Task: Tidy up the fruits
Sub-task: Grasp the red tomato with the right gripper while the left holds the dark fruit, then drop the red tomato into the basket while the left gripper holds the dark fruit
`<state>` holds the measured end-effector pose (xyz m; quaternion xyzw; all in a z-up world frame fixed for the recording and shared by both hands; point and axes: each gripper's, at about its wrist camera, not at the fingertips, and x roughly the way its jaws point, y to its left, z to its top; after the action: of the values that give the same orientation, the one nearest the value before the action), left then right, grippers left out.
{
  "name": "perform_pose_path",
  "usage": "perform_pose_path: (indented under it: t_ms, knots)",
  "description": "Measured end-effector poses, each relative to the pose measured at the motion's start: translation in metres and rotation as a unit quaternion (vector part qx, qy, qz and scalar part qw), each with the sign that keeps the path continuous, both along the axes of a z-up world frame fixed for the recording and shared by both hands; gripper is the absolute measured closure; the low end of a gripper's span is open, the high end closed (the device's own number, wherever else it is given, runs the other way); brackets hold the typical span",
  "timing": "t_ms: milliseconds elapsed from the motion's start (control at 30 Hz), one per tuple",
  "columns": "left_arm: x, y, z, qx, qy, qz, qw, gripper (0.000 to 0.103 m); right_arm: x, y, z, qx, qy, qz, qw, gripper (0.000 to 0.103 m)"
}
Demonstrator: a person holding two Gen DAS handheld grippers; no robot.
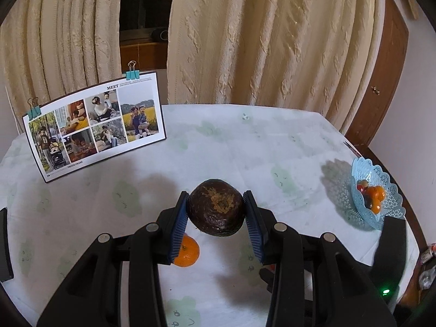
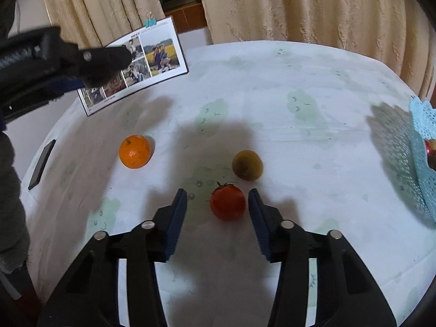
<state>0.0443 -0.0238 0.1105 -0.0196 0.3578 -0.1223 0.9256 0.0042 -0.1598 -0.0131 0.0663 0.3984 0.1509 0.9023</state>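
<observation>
Left claw (image 1: 215, 212) clamped on a dark brown, rough-skinned fruit (image 1: 215, 207), blue pads pressed to both its sides, fruit lifted clear of the bench (image 1: 231, 141). Likely an avocado, though hard to name for sure from this end-on angle. Below the claw's left finger, partly hidden behind the pad, an orange (image 1: 187, 252) resting on the pale cloth with faint green prints. Far off to the claw's right, near the bench edge, a light blue lace-patterned basket (image 1: 392, 212) holding several small orange and red fruits. Ahead and to the claw's left, a photo collage board (image 1: 95, 125) standing upright with teal binder clips on its top edge. Beyond the bench, cream curtains (image 1: 259, 41).

Right claw (image 2: 217, 200) low over the bench, jaws parted around a red tomato (image 2: 227, 202) with a green stem. Right pad close beside the tomato, left pad well apart from it; no press on the fruit visible, tomato sitting on the cloth. Just ahead and slightly right of this claw, a greenish-brown kiwi-like fruit (image 2: 247, 164). Ahead and to its left, the orange (image 2: 135, 151), well apart from both. At the far right edge of this view, the basket (image 2: 422, 179), only partly in frame. Up at the far left, the other claw's black body, blurred, in front of the collage board (image 2: 152, 62). On the bench's left edge, a dark flat slab (image 2: 42, 163), perhaps a phone.
</observation>
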Motion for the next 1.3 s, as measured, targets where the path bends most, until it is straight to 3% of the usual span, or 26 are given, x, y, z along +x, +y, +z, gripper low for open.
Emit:
perform_pose_path:
  t_ms: [133,433,633,967,1300]
  knots:
    - [0.000,0.000,0.001,-0.001,-0.001,-0.001,1.0000,0.062,0.005,0.002,-0.006,-0.012,0.005,-0.003,1.000,0.076]
    - [-0.002,-0.002,0.002,-0.001,0.000,-0.004,1.0000,0.062,-0.006,-0.015,0.006,0.000,-0.014,-0.028,1.000,0.076]
    - [-0.005,-0.007,0.001,0.000,0.000,-0.012,0.9999,0.062,-0.022,-0.054,0.021,0.022,-0.039,-0.081,0.996,0.076]
    - [-0.011,-0.024,-0.001,0.007,0.000,-0.032,0.9995,0.062,-0.051,-0.147,0.043,0.044,-0.076,-0.204,0.975,0.076]
    - [-0.018,-0.044,0.001,0.006,0.001,-0.053,0.9986,0.062,-0.076,-0.210,0.047,0.051,-0.089,-0.282,0.954,0.076]
